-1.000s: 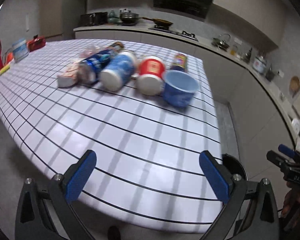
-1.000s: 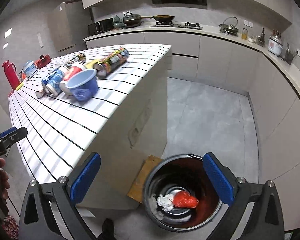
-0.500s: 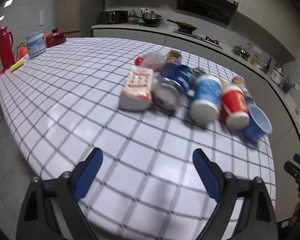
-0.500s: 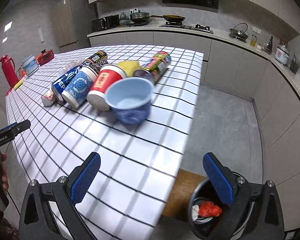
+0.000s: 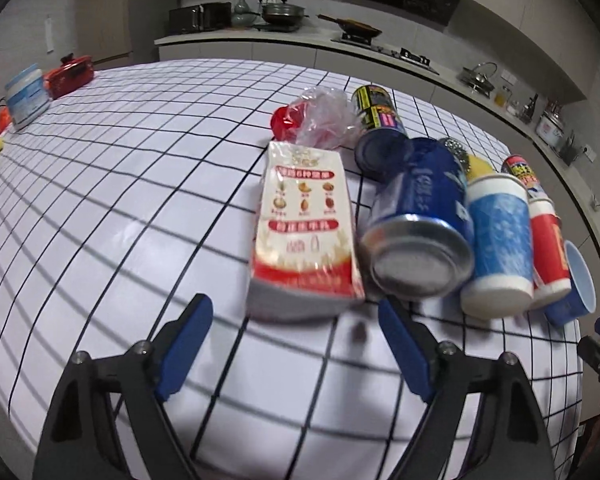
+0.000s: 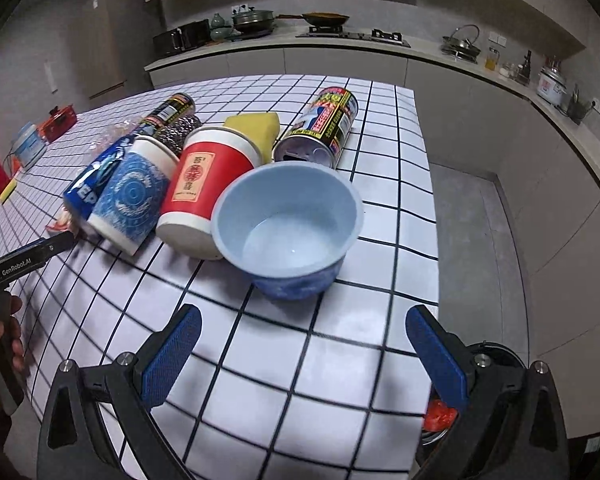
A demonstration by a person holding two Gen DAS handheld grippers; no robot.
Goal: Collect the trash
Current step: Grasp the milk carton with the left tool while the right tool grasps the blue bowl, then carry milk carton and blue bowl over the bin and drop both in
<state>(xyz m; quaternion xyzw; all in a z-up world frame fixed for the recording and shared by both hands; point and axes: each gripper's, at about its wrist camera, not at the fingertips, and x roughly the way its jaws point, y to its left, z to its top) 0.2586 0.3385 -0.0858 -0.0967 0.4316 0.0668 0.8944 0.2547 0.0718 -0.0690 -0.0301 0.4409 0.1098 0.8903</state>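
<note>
Looking along my left gripper [image 5: 292,344], I see its blue pads spread, with nothing between them; the jaws have just been closing a little. Just beyond the fingertips lies a red and white carton [image 5: 304,228] flat on the checked table [image 5: 120,200]. Beside it, touching, is a blue can [image 5: 420,220] on its side, then a blue paper cup [image 5: 498,240] and a red paper cup [image 5: 546,244], both lying down. Behind the carton I see a crumpled plastic bag [image 5: 324,120] and a black and yellow can [image 5: 376,112]. My right gripper [image 6: 304,348] is also spread and empty, above the table. In front of it stands a tilted light blue bowl [image 6: 288,224], touching the red cup. Below the table edge, behind the right finger, a dark trash bin [image 6: 496,354] shows something red inside.
</note>
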